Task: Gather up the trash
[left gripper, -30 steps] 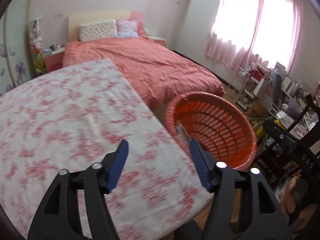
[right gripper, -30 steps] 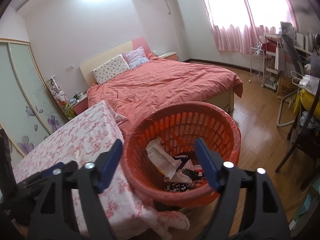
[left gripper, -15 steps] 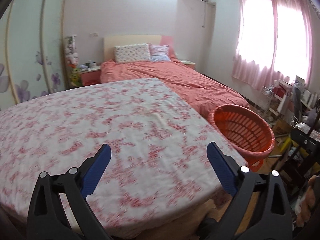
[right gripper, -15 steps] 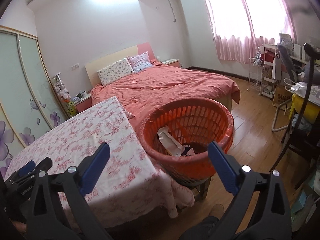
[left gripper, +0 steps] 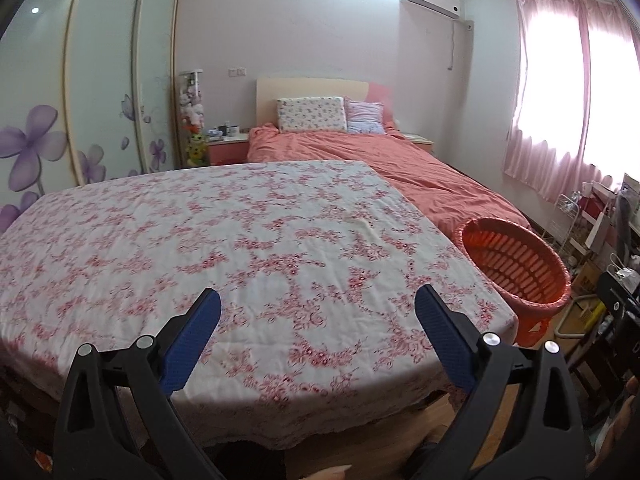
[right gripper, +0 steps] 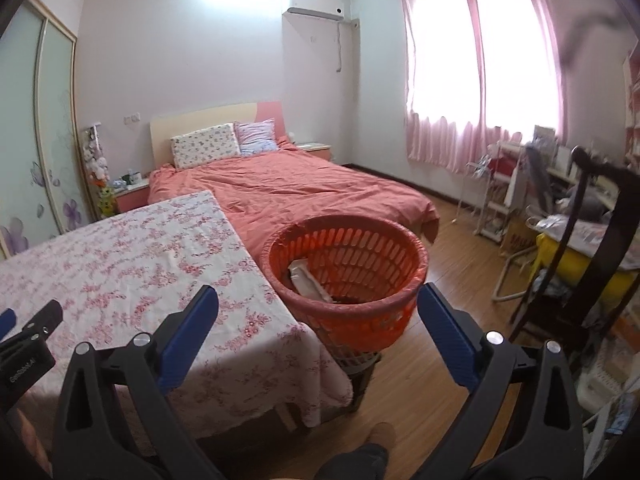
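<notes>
— Both grippers, what do you read?

— I see the left gripper (left gripper: 318, 320) with its blue fingers (left gripper: 192, 336) spread wide, nothing between them. It hangs over the near edge of the table (left gripper: 248, 240) with the pink floral cloth. My right gripper (right gripper: 318, 316) is spread just as wide and empty too, held over the table's right corner.

— Where is the trash?

— I find it in the orange basket (right gripper: 376, 316), at about one o'clock from the right gripper, just beside the table's right edge, standing on a dark stand on the wooden floor (right gripper: 448, 248). A white wrapper (right gripper: 308, 280) leans against its inner wall; darker scraps lie under it, too hidden for me to name. From the left camera the same basket (left gripper: 520, 268) sits at two o'clock, and I cannot see its contents there.

— Anything on the cloth?

— I make out only a pale crease or scrap (right gripper: 170, 259) near the middle; I cannot tell which. At twelve o'clock beyond the table stands the bed (right gripper: 304, 188) with a coral cover.
</notes>
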Action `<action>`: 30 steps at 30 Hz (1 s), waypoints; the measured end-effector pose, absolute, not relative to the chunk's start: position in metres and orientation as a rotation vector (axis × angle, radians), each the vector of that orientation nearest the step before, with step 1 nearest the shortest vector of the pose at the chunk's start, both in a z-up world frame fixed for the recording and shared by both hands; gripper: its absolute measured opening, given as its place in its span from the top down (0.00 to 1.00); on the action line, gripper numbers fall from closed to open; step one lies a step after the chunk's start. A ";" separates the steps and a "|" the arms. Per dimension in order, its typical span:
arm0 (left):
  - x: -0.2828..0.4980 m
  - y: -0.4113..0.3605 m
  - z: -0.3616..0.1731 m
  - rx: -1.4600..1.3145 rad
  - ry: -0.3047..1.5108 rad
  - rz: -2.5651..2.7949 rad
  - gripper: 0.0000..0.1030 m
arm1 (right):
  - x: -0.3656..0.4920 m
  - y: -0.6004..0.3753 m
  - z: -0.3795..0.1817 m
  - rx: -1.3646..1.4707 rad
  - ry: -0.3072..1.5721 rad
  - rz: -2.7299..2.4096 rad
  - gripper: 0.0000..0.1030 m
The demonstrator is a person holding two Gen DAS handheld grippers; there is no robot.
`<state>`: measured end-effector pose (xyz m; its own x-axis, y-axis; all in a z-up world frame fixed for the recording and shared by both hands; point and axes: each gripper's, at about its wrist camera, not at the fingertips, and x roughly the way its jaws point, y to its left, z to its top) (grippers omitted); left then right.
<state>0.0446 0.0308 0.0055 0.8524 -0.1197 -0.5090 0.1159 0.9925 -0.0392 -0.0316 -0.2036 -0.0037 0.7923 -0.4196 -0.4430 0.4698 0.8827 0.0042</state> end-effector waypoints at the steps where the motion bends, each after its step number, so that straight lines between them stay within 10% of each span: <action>1: 0.042 0.031 0.005 -0.006 0.533 -0.119 0.06 | -0.033 -0.201 -0.005 0.109 0.451 -0.488 0.05; 30: 0.012 0.036 -0.005 -0.001 0.537 -0.034 0.06 | -0.049 -0.178 -0.023 0.067 0.502 -0.573 0.05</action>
<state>0.0117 0.0356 -0.0055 0.8588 -0.0327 -0.5112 0.0324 0.9994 -0.0095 -0.0495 -0.1785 -0.0227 0.7234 -0.5028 -0.4732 0.5350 0.8414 -0.0762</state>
